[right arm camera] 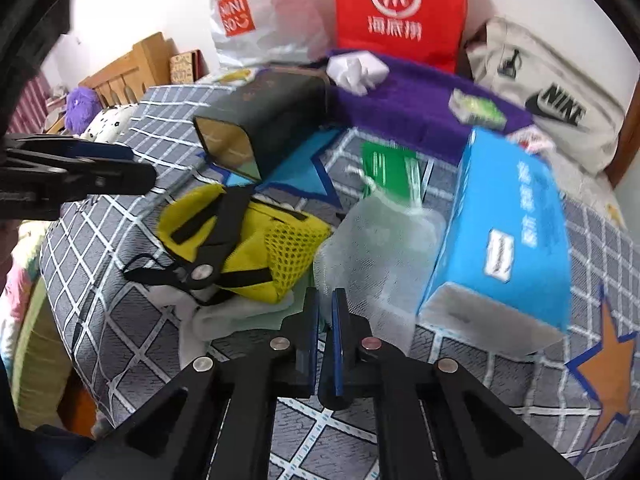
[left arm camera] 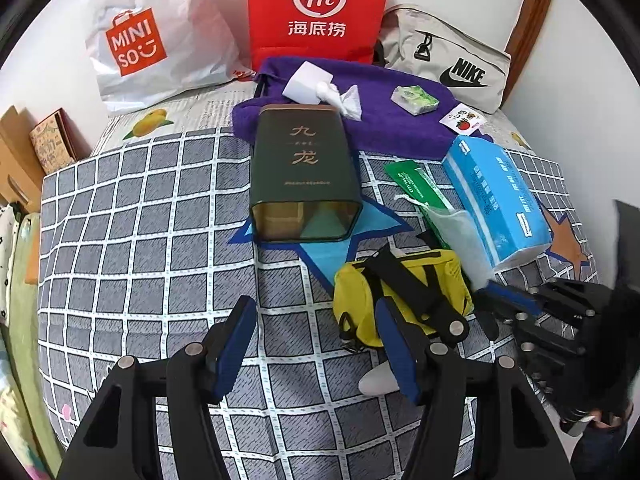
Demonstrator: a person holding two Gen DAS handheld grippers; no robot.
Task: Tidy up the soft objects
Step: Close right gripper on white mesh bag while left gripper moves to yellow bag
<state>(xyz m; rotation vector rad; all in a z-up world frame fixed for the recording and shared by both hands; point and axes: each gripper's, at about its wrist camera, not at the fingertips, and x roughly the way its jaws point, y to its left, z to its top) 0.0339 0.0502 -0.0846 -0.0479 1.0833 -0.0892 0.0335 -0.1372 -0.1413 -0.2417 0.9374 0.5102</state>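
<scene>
Both grippers hang over a bed covered by a grey checked sheet (left arm camera: 140, 220). The left gripper (left arm camera: 316, 320) stands about half open with nothing between its blue pads; bare sheet shows in the gap. Its right finger overlaps the near edge of a yellow mesh pouch (left arm camera: 400, 292) with black straps, and a black clip sits on those straps. A white soft item (left arm camera: 376, 380) pokes out just beside that finger; what it is cannot be told. The right gripper (right arm camera: 326, 300) has its jaws drawn together to a thin slit, tips at the near edge of a translucent white mesh bag (right arm camera: 380, 248). Whether any fabric is caught between the pads cannot be told from either view; the right wrist view is blurred. The mesh bag lies between the yellow pouch and a blue tissue pack (right arm camera: 512, 232), touching both. Behind it lies a green packet (right arm camera: 388, 168). A dark green tin (left arm camera: 304, 176) lies on its side, open mouth toward the cameras, partly on a purple towel (left arm camera: 380, 120). On the towel are a white tissue packet (left arm camera: 312, 82) and a small green packet (left arm camera: 414, 100). Against the wall stand a white shopping bag (left arm camera: 160, 40), a red paper bag (left arm camera: 316, 8) and a beige waist bag (left arm camera: 452, 60).
</scene>
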